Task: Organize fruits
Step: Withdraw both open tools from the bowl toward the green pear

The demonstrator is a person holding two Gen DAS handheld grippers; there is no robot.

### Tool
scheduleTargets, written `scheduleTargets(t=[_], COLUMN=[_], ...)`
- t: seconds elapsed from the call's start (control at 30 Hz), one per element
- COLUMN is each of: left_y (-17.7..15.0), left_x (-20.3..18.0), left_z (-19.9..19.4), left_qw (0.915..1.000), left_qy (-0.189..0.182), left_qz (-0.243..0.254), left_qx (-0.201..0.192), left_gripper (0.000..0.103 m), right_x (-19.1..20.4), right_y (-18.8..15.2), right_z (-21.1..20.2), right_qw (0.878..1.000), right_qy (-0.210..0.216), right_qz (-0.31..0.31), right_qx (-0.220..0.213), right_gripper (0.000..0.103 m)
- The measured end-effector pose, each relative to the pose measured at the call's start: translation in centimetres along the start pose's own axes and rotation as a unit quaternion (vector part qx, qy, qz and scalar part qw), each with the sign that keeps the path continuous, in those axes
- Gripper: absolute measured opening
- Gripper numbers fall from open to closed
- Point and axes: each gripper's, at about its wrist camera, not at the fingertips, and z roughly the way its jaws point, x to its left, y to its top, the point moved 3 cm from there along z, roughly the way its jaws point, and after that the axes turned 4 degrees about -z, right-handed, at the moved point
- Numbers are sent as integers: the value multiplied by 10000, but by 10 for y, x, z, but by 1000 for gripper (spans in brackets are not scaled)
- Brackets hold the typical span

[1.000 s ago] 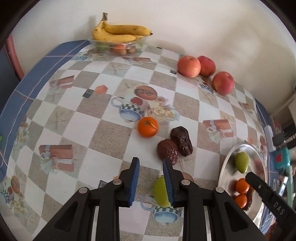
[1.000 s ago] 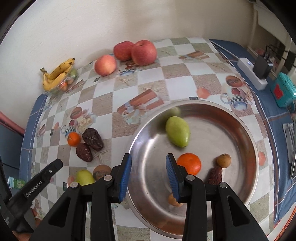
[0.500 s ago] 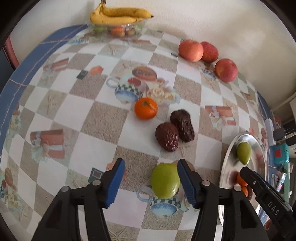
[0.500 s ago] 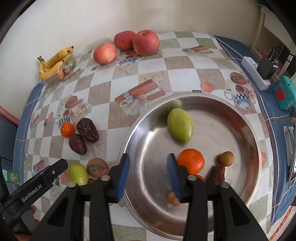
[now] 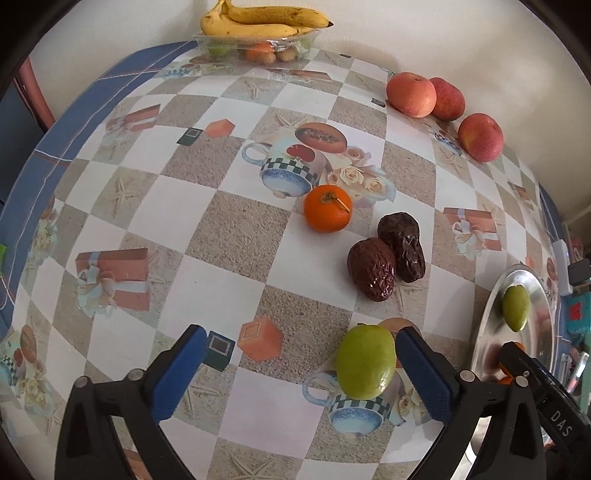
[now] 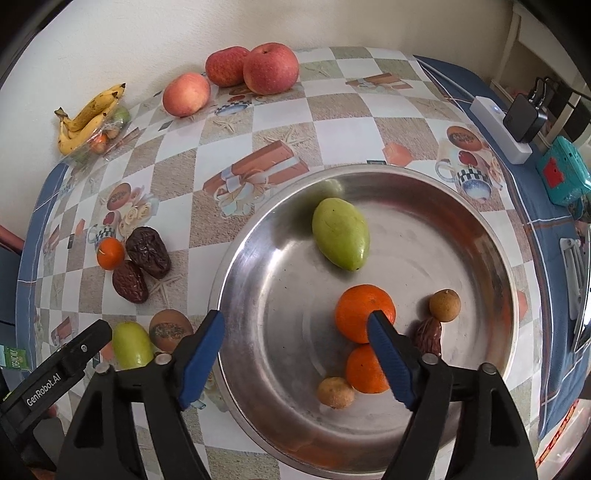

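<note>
Green fruit [image 5: 365,362]: lay near on the patterned tablecloth [image 5: 229,236], just inside the right pad of the left gripper [image 5: 301,373], far off the left pad.
Left gripper: jaws were spread wide and nothing was held; contact between right pad and fruit could not be told.
Right gripper [image 6: 295,358]: hung over the steel dish [image 6: 476,236] with jaws wide and empty.
Handling: the fruit was judged light, firm and smooth-skinned, so somewhat slippery on the rubber pads; a hold across its broad middle was judged safest, with gentle pressure to spare the skin.
Shape: an oval body, glossy, liable to roll on the slick cloth.
Dish contents: a second green fruit [image 6: 340,238], two oranges [image 6: 365,313], two small brown round fruits [image 6: 445,304] and a wrinkled date [image 6: 428,335] were seen on scuffed, shiny metal.
Loose on cloth: a small orange [image 5: 327,208] and two dark, wrinkled dates [image 5: 386,264] lay farther off, near the middle.
Far edge: three red apples [image 5: 443,107] were lined by the wall on the right, and bananas [image 5: 258,20] rested on a clear tray on the left.
</note>
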Motion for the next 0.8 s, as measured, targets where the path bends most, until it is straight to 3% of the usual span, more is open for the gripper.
scheduleTargets(t=[0.1,0.23,0.8], left_y=[0,0,5], left_x=[0,1,1], left_z=[0,3,-3], left_qw=[10000,10000,9997], left_qy=[68,71,182], left_qz=[35,17,98], left_qx=[-1,58,-96], left_gripper=[103,103,103], right_x=[-1,-2,6], right_y=[-1,0,5], right_z=[0,-2,-10], right_qw=[10000,9996,9990], right_qy=[-16,-230,137], right_qz=[31,-36,-54], right_qx=[-69,-162,-421], right_gripper=[95,96,96])
